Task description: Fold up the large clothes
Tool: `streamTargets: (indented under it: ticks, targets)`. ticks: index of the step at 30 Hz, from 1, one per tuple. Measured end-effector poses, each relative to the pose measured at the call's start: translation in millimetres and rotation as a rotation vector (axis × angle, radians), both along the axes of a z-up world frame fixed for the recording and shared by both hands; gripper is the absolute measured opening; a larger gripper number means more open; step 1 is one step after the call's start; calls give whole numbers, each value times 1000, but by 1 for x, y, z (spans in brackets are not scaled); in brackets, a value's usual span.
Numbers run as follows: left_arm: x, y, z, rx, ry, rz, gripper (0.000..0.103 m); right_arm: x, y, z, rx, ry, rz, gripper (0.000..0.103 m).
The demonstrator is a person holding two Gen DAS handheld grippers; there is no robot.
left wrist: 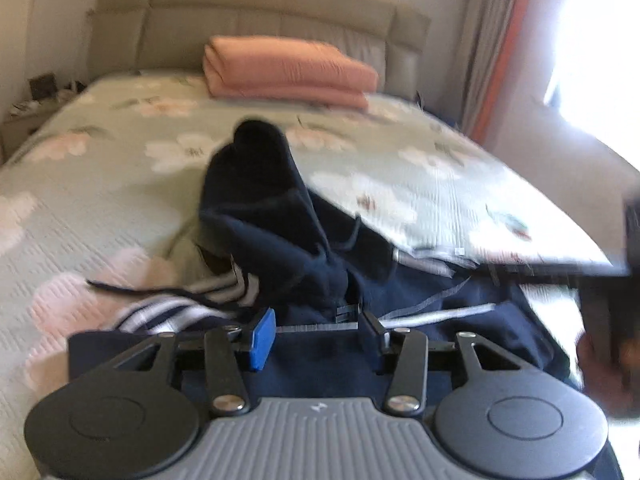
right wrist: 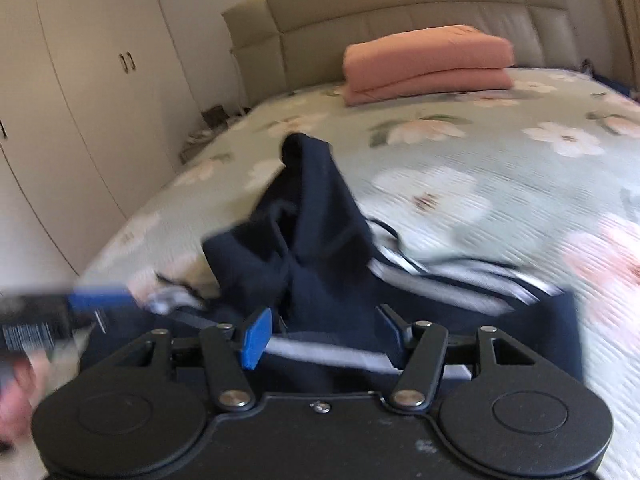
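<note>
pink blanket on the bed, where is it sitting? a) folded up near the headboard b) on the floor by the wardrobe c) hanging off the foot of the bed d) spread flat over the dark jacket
a: the pink blanket lies folded in a thick stack at the far end of the bed, just in front of the headboard, well apart from the dark jacket.

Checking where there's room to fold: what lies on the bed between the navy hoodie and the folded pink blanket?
Only bare floral bedspread between the navy hoodie and the pink blanket, shown in both wrist views.
</note>
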State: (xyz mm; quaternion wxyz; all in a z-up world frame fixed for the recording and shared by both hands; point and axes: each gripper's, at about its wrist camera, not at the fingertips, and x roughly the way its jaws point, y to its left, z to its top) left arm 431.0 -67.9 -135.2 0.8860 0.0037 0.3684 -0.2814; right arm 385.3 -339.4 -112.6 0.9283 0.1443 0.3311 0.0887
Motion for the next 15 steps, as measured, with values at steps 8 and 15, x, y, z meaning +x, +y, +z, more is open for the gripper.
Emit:
streamTargets:
  ticks: [8, 15]
  targets:
    - [5, 36, 5, 33, 113, -6, 49, 143, 1, 32, 8, 80, -38, 83]
    - [17, 92, 8, -3, 200, 112, 49, 278, 11, 13, 100, 225, -86, 83]
